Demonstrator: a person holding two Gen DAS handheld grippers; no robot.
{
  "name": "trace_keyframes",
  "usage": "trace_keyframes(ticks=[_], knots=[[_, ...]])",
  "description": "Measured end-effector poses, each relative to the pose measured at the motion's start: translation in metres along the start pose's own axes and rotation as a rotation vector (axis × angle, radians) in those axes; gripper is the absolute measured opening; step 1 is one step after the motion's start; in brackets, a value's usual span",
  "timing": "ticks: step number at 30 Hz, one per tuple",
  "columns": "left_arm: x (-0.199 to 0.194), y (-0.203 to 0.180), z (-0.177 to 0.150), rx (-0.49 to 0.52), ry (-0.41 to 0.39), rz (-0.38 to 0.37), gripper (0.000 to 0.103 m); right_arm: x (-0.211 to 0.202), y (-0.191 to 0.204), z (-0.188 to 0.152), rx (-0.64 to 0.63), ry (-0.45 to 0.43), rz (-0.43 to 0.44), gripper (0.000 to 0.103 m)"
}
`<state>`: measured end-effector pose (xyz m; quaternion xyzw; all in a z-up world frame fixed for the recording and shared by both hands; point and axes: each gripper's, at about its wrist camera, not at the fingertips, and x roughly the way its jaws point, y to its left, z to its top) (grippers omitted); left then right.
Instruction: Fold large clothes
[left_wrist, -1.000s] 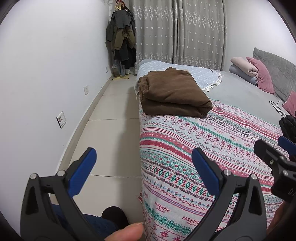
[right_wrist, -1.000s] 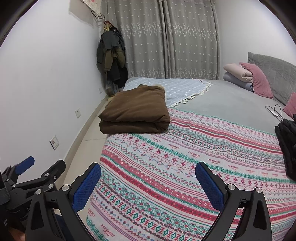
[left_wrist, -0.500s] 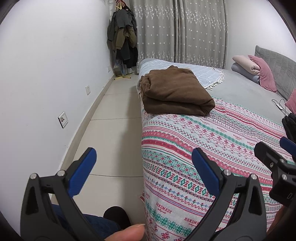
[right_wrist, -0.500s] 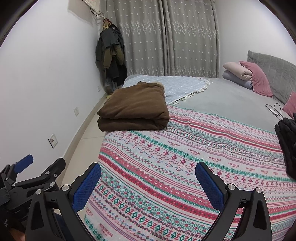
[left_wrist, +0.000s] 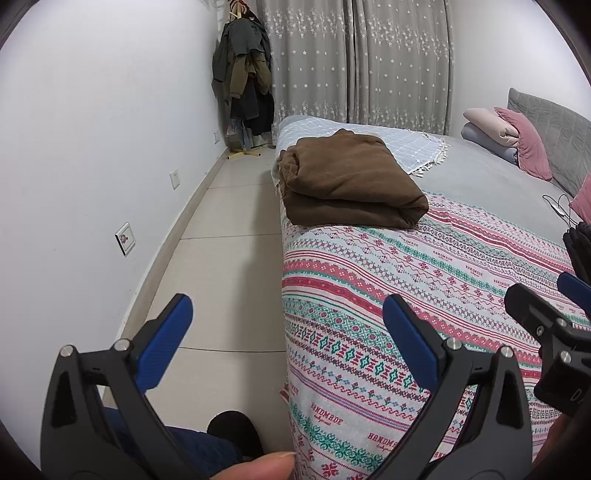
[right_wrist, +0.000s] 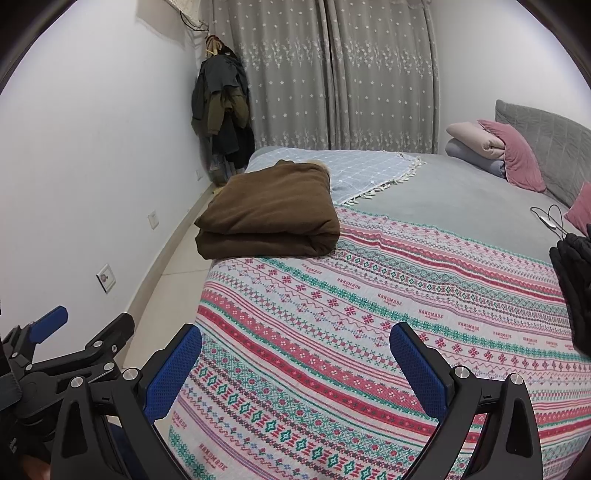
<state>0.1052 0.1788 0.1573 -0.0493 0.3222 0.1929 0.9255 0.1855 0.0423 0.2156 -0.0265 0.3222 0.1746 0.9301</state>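
Observation:
A folded brown garment (left_wrist: 347, 181) (right_wrist: 273, 210) lies on the bed's near-left corner, on a patterned striped blanket (left_wrist: 424, 280) (right_wrist: 369, 314). A dark black garment (right_wrist: 572, 288) (left_wrist: 580, 251) sits at the bed's right edge, partly cut off. My left gripper (left_wrist: 288, 325) hangs open over the floor and bed edge, nothing between its blue pads. My right gripper (right_wrist: 295, 354) is open above the blanket, also empty. Each gripper shows at the edge of the other's view.
A tiled floor strip (left_wrist: 229, 229) runs between the white wall (left_wrist: 92, 147) and the bed. A coat rack with jackets (left_wrist: 243, 81) stands in the far corner by grey curtains (right_wrist: 340, 74). Pink and grey pillows (right_wrist: 491, 147) and a cable (right_wrist: 550, 218) lie near the headboard.
Both views have shifted slightly, with the brown garment drifting a little in frame. Both grippers stay open and empty.

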Motion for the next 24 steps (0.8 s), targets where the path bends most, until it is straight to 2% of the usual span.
trace_keyframes(ticks=[24], knots=[[-0.0011,0.0005,-0.0006,0.003,-0.003,-0.011,0.102,0.0003,0.0028,-0.0014,-0.005,-0.001,0.000,0.103]])
